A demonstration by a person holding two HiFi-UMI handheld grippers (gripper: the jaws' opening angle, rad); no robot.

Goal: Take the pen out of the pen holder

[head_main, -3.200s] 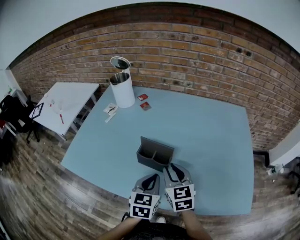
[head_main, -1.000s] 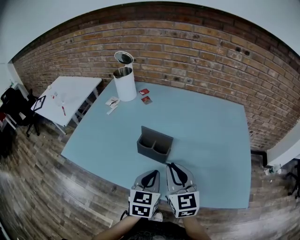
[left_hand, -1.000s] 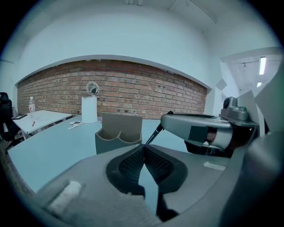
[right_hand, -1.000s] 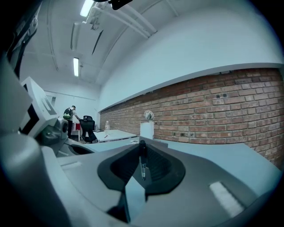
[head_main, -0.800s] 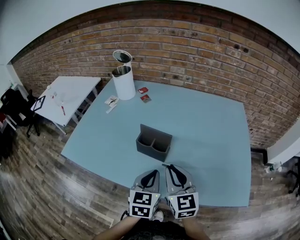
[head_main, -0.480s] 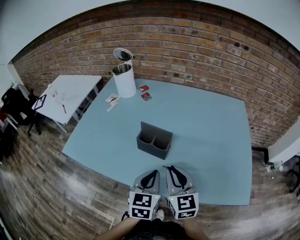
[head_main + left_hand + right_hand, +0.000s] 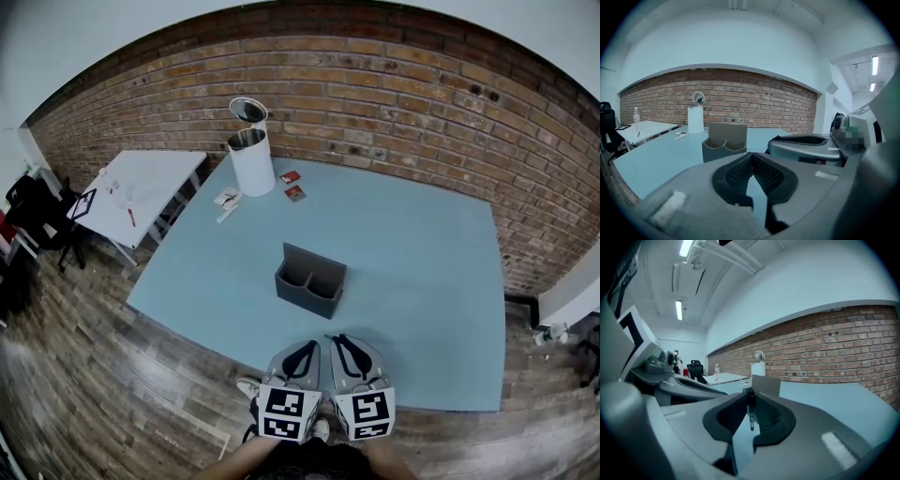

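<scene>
The right gripper (image 7: 339, 339) is clamped on the pen (image 7: 750, 409); in the right gripper view the dark, slim pen stands upright between the two pads, pinched near its upper end with its tip hanging free below them; the pen is thus out of the pen holder (image 7: 310, 281) and sits at the near edge of the blue table (image 7: 422, 281); the pen holder, a dark grey box with two compartments and a taller back wall, stands on the table ahead of both grippers and apart from them; the left gripper (image 7: 304, 349) lies just beside the right one, its jaws brought together at the tips with nothing between them, as the left gripper view shows; both grippers point toward the holder; at the far left corner of the table stands a white bin (image 7: 251, 161) with its round lid tipped up; near it lie two small red packets (image 7: 292, 185) and some white slips (image 7: 226, 200); a white side table (image 7: 141, 192) stands to the left of the blue one; a brick wall (image 7: 394, 94) runs behind.
</scene>
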